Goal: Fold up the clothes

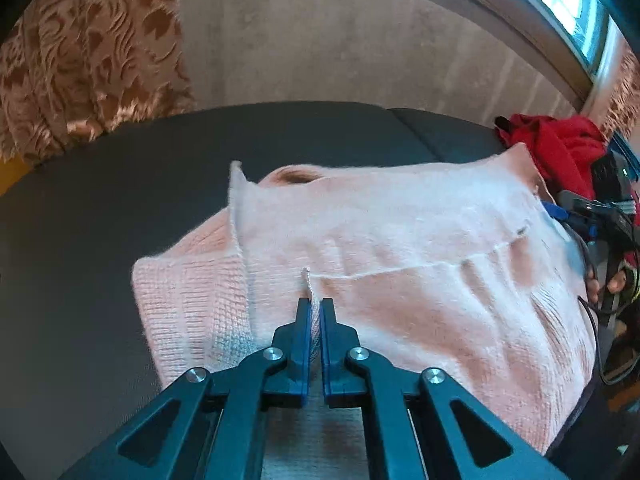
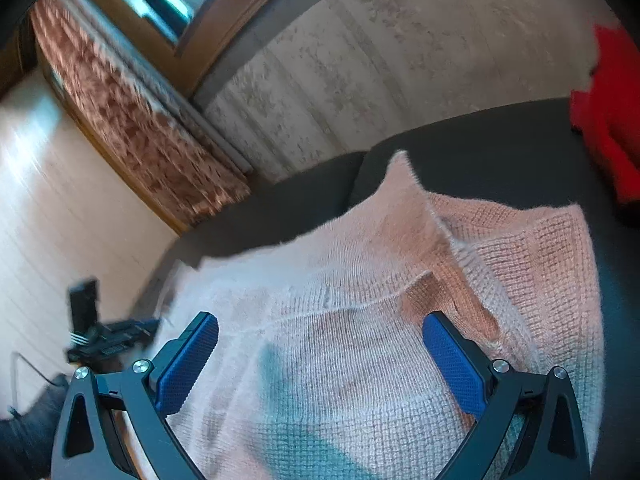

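1. The pink knit sweater (image 1: 400, 240) lies across the dark sofa seat (image 1: 120, 168), one layer already turned over.
2. It looks soft, light and floppy; a seam or hem edge should give the surest hold.
3. The left gripper (image 1: 315, 304) pinches a raised fold of it.
4. The right gripper (image 2: 320, 334) hangs spread wide above the knit, holding nothing.
5. No containers show; a red garment (image 1: 560, 148) sits just beyond.
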`<action>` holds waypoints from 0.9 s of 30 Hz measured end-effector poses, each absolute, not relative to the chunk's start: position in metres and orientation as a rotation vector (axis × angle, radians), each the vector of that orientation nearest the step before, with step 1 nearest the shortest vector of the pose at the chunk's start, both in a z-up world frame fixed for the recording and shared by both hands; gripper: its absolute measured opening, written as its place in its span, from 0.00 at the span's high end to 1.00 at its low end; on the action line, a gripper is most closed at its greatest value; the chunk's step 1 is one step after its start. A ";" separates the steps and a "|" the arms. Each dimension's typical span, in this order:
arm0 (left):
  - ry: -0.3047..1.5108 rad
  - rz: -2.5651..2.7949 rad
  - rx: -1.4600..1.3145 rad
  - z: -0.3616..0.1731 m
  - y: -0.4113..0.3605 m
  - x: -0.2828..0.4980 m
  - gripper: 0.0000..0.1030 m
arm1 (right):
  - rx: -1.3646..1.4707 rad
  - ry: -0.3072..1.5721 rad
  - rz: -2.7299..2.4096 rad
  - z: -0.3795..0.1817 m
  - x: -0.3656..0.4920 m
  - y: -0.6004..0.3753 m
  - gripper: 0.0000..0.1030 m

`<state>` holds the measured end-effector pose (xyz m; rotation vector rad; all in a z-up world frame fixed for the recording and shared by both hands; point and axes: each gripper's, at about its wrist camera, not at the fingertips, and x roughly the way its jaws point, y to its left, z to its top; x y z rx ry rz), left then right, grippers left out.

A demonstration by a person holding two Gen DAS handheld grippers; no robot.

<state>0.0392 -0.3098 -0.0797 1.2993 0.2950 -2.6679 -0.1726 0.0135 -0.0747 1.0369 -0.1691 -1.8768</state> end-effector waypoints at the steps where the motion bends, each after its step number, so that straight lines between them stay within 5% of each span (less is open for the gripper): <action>1: 0.297 -2.666 1.275 -0.079 -0.311 0.040 0.98 | 1.052 -0.119 -1.887 -0.073 -0.170 0.009 0.00; 8: 0.495 -2.631 1.125 -0.075 -0.338 0.053 0.98 | 0.929 0.214 -2.010 -0.049 -0.134 -0.004 0.11; 17: 0.577 -2.622 1.065 -0.075 -0.345 0.056 0.98 | 1.078 0.305 -2.007 -0.069 -0.173 -0.021 0.13; 21: 0.600 -2.617 1.011 -0.069 -0.350 0.063 0.98 | 1.040 0.322 -1.976 -0.060 -0.161 -0.022 0.85; 27: 0.635 -2.584 0.894 -0.057 -0.359 0.061 0.98 | 0.982 0.331 -2.012 -0.038 -0.162 -0.024 0.95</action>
